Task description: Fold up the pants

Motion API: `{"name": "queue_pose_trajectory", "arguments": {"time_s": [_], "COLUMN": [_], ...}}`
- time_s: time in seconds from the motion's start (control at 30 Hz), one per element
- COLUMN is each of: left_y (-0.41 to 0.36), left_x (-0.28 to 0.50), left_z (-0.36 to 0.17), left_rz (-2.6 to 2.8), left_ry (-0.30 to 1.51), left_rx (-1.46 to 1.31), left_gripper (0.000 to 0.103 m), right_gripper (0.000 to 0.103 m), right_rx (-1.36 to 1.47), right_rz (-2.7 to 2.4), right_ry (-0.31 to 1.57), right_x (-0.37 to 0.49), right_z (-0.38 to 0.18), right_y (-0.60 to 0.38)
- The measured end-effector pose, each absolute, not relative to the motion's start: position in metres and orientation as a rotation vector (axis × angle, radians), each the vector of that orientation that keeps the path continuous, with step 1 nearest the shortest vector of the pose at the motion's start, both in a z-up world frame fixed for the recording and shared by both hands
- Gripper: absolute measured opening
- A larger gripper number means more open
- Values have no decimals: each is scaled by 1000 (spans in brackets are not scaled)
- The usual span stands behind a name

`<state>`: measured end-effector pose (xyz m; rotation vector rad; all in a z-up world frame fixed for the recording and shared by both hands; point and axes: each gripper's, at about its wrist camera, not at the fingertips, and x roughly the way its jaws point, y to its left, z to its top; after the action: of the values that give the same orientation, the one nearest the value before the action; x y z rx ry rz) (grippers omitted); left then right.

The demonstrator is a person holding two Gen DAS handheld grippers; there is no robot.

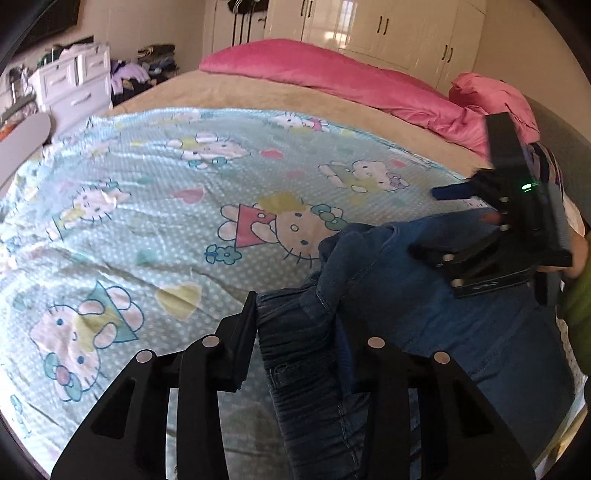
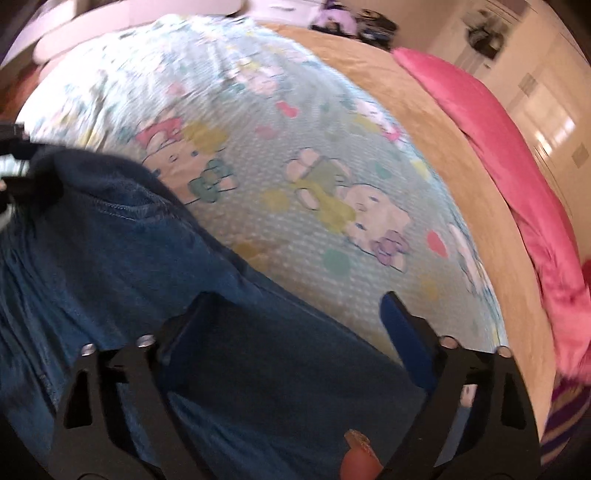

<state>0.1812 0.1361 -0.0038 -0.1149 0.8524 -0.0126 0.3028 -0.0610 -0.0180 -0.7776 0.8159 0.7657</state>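
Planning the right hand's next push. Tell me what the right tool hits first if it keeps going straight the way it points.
Most likely the jeans: the right tool stands open with denim between its fingers, the cartoon-print sheet beyond. Depth is unclear in the blur.

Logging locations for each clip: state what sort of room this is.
A bedroom, most likely: a bed with a cartoon-print sheet and pink bedding, built-in wardrobes behind, and a white dresser piled with clothes.

Pants (image 1: 424,295) on sheet (image 1: 166,206) over bed (image 1: 258,96), pillow (image 1: 332,77) behind
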Motion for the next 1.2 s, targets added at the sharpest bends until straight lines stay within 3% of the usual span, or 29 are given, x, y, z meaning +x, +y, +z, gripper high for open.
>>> {"name": "queue_pose_trajectory", "arguments": {"time_s": [0.07, 0.13, 0.23, 0.47, 0.73, 1.2], "left_y": [134, 132, 130, 125, 105, 109], "left_x": [178, 175, 166, 143, 100, 10], "left_z": [-2, 0, 5, 24, 37, 17], "left_rz": [-11, -10, -7, -42, -92, -142], "left_ry": [844, 834, 814, 773, 754, 819], "left_rx": [-102, -86, -60, -49, 13, -47], "left_gripper": [35, 35, 35, 35, 35, 39], "right_gripper": [50, 19, 6, 4, 3, 3], "right_rx": [-774, -744, -674, -408, -316, -292], "right_rz": [824, 879, 867, 855, 869, 1021], "right_ry": [816, 821, 798, 708, 683, 811], "right_x": [297, 289, 277, 238, 159, 40], "right_z": [-22, -20, -12, 33, 59, 37], "right_y": [-57, -57, -69, -124, -171, -179]}}
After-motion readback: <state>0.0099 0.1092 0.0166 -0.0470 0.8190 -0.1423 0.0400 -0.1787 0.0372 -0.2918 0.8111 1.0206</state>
